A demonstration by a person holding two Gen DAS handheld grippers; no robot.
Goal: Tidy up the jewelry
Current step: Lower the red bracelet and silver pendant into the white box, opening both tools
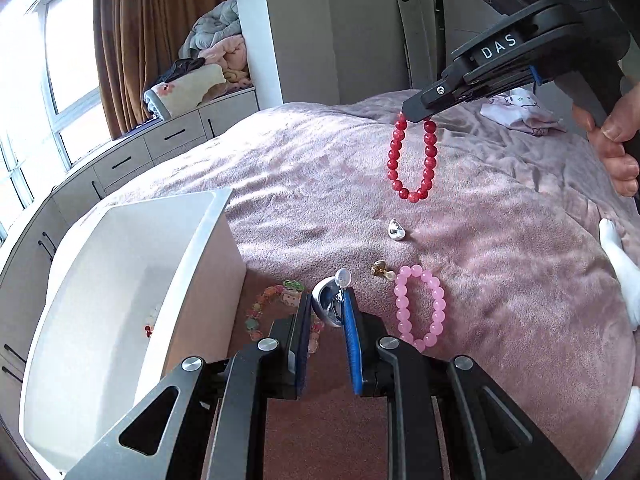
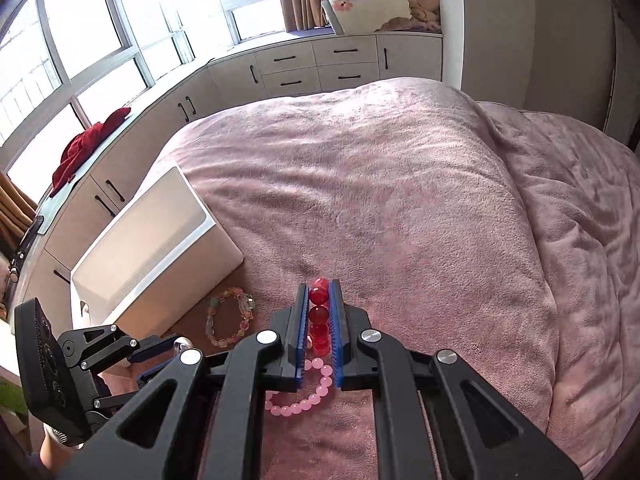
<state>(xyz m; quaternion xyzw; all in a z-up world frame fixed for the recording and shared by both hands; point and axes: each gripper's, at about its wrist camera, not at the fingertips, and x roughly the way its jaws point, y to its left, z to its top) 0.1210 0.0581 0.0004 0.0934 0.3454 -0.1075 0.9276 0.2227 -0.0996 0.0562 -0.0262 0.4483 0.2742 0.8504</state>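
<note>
Closest in, the left gripper (image 1: pixel 327 312) has its jaws pinched on a silver earring (image 1: pixel 329 304), a curved shiny piece with a small round disc at its top, held just above the pink blanket (image 1: pixel 500 240). Beside it on the blanket lies a pale pink bead bracelet (image 1: pixel 420 308), flat and looped. On the other side, near the foot of the white storage box (image 1: pixel 132 280), sits a pastel charm bracelet (image 1: pixel 272 308), partly hidden behind the gripper's fingers. Something small and red shows inside the box, though it is too dim to say what it is.

A little farther on, a small gold earring (image 1: pixel 379 269) rests just beyond the pink bracelet, and past that a second silver earring (image 1: pixel 397 230) lies on its own.

Farther still, the right gripper (image 2: pixel 319 312) is clamped on a red bead bracelet (image 1: pixel 412 160); several beads are squeezed between the blue pads (image 2: pixel 335 320), and the rest of the loop hangs free in the air above the blanket, well clear of the other pieces.

At the back, grey drawers (image 2: pixel 316 68) run under the window (image 2: pixel 100 40), with folded bedding (image 1: pixel 216 52) piled on top.
</note>
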